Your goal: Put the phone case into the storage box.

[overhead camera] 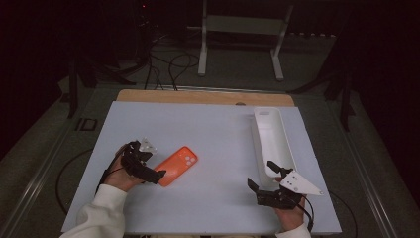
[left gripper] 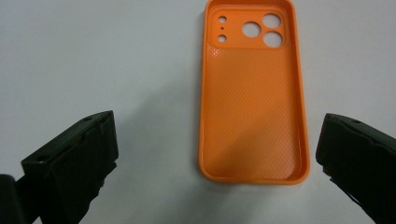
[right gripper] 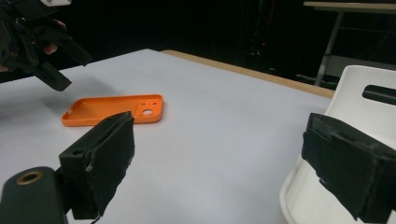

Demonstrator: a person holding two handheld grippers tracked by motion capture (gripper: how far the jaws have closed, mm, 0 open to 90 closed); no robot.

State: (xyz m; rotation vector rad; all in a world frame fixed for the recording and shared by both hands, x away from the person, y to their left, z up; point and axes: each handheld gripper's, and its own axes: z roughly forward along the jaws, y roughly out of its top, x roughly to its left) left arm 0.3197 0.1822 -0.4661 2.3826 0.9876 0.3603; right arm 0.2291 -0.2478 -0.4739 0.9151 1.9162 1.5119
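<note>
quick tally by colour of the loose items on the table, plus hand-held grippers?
Orange: 1, the phone case, lying open side up
White: 1, the long tray
Black: 2, the left hand-held gripper and the right hand-held gripper, both with jaws apart
Total: 4

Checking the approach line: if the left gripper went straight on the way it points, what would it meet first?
Probably the orange phone case: it lies open side up ahead of the open left gripper, nearer its right jaw.
</note>
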